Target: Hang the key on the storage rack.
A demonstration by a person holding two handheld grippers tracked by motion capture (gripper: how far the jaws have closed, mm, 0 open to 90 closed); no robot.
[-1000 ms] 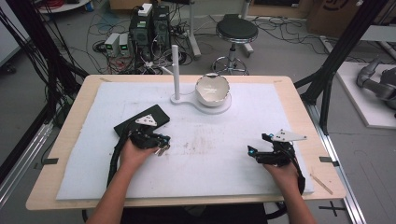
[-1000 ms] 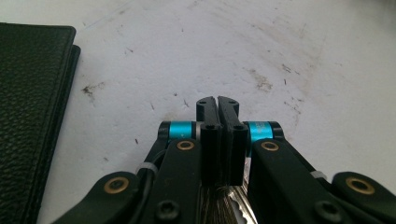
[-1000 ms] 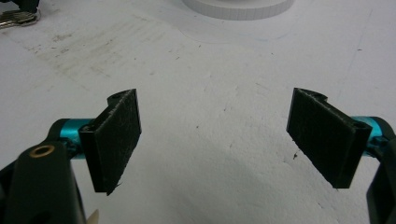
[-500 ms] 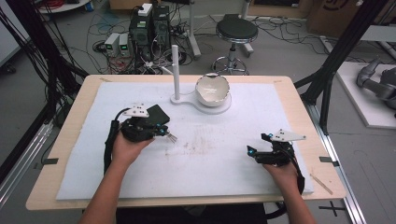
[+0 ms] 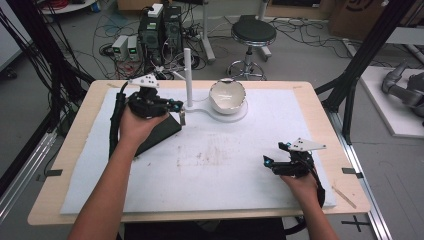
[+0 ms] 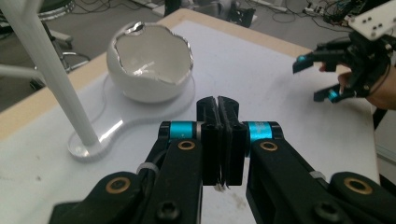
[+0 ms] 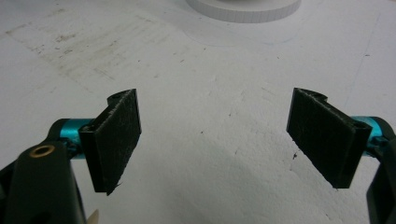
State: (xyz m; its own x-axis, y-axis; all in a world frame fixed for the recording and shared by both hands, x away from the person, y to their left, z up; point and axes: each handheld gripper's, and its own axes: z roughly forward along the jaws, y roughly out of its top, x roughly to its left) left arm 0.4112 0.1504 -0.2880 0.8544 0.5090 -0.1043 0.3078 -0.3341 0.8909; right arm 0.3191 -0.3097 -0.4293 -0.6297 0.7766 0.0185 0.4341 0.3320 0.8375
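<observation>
Glossy ceramic eggshell bowl [image 6: 150, 63]; matt white mat [image 5: 225, 165].

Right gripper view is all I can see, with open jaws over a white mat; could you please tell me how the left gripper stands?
Observer: The left gripper has its jaws pressed shut, close to a white post.
Operator: Thank you. What sits on the white disc at my top edge?
Observer: A white bowl shaped like a cracked eggshell, with a jagged silver rim; it looks empty.
Operator: Is anything else lying on the mat?
Observer: A flat black thing lies on it by the left hand, which partly covers it in the high view.
</observation>
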